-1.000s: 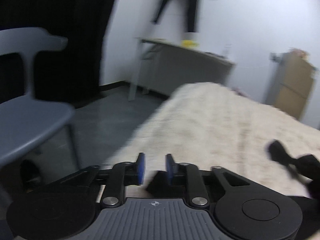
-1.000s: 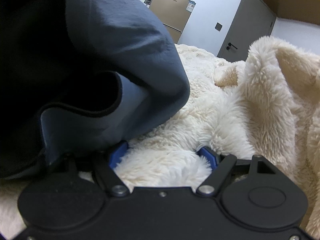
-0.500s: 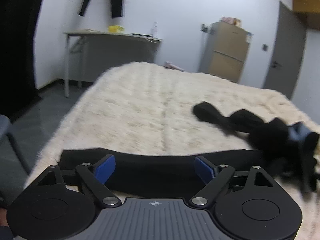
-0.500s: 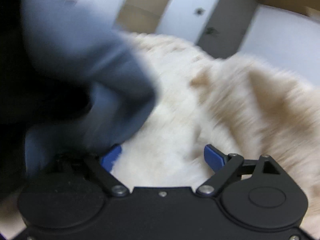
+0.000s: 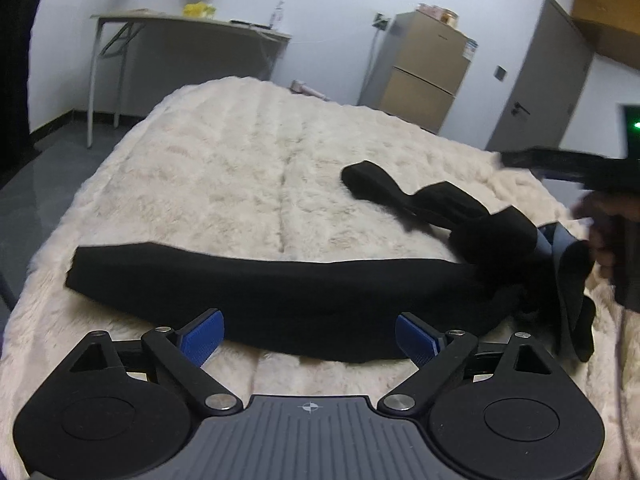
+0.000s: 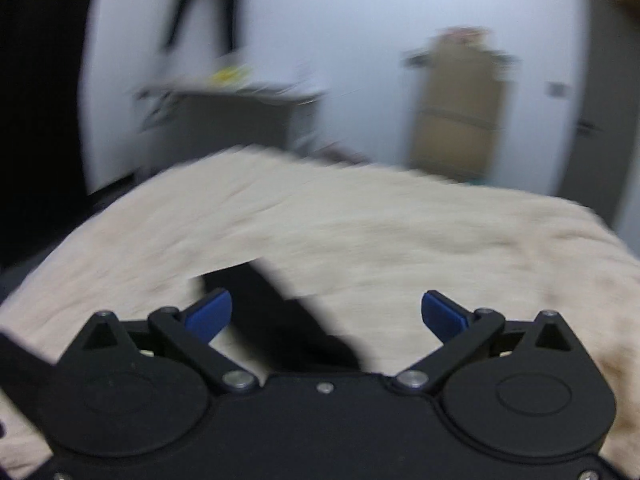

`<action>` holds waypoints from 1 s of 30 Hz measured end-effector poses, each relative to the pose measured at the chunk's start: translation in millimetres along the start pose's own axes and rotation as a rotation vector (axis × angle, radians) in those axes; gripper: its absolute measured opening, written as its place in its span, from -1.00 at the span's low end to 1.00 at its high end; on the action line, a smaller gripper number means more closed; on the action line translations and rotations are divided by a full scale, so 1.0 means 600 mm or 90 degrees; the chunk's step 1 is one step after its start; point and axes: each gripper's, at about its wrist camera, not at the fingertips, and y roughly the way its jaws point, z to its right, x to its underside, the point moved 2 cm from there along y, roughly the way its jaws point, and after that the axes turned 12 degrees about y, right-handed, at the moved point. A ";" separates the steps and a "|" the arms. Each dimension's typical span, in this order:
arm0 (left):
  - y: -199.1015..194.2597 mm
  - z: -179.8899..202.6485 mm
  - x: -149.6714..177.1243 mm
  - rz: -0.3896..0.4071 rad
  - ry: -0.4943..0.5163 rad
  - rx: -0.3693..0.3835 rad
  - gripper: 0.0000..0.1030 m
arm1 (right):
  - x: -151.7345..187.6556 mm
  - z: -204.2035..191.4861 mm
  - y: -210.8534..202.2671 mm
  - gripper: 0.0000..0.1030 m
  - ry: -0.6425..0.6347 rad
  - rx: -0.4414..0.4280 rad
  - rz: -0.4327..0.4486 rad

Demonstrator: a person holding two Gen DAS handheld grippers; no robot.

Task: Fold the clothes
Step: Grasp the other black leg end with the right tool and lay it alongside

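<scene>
No legible txt anywhere; fridge (image 5: 424,80) stickers too small & blurry to read.

a home bedroom; fluffy cream bed (image 5: 224,168); fridge (image 5: 420,80); desk (image 5: 192,28); door (image 5: 536,80)

Beyond the black garment (image 5: 280,292) your path over the cream blanket (image 5: 224,168) is clear; right of it, bunched dark cloth (image 5: 500,236) apparently blocks passage.

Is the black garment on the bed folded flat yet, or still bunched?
Partly: the black garment lies as a long flat band on the bed, but its right end is bunched and twisted.
</scene>
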 end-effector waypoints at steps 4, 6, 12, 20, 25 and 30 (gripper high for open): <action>-0.015 -0.023 0.009 -0.010 -0.048 -0.007 0.90 | 0.024 -0.126 0.104 0.83 -0.123 0.015 -0.055; -0.021 -0.031 0.010 -0.003 -0.064 -0.009 0.92 | 0.021 -0.144 0.159 0.67 -0.148 0.036 -0.086; -0.011 -0.032 0.011 -0.021 -0.062 -0.011 0.92 | 0.008 -0.144 0.265 0.63 -0.162 0.096 -0.122; 0.010 -0.035 0.013 -0.040 -0.063 -0.001 0.92 | 0.019 -0.130 0.348 -0.20 -0.192 0.161 -0.160; 0.010 -0.041 0.012 -0.037 -0.074 -0.005 0.92 | 0.015 -0.134 0.313 -0.97 -0.181 0.132 -0.117; 0.007 -0.041 0.010 -0.030 -0.079 -0.004 0.92 | -0.045 -0.169 0.160 -0.98 -0.113 -0.024 0.042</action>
